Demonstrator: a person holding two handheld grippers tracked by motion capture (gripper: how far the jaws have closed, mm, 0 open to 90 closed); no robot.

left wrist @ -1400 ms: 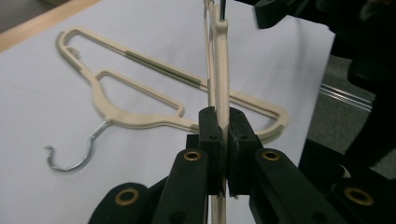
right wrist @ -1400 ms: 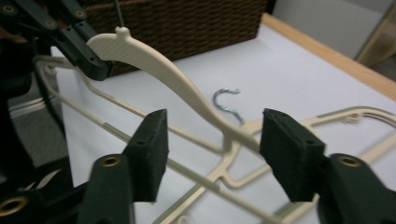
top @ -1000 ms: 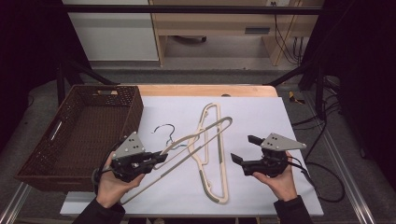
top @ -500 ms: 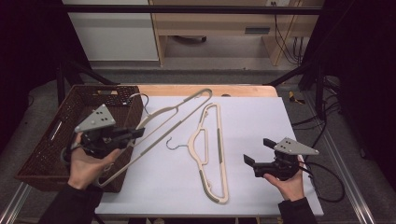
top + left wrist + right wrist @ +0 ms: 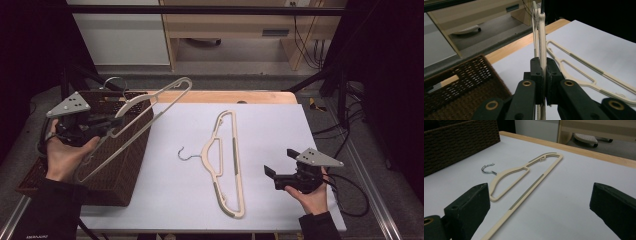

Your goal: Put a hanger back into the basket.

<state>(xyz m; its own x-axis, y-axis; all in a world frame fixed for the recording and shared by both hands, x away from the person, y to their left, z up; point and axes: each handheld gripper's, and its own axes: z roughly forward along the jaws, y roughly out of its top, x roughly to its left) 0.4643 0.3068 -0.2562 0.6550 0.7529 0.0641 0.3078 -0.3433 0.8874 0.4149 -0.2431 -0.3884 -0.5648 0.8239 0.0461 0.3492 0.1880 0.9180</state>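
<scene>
Over the wicker basket (image 5: 125,165) at the tabletop's (image 5: 280,130) left edge, the left tongs (image 5: 107,122), clamped on one cream hanger (image 5: 150,107), have carried it off the tabletop, while the right tongs (image 5: 270,175) have just been opening, nothing between them, and stand apart near the second hanger (image 5: 227,160), likely next.

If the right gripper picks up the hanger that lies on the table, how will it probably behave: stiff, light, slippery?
The hanger on the table is a thin open frame, so it is probably light. The held hanger keeps straight while the left gripper grips one bar, so it is likely stiff. Lying flat on the white table, it may slide when nudged.
</scene>
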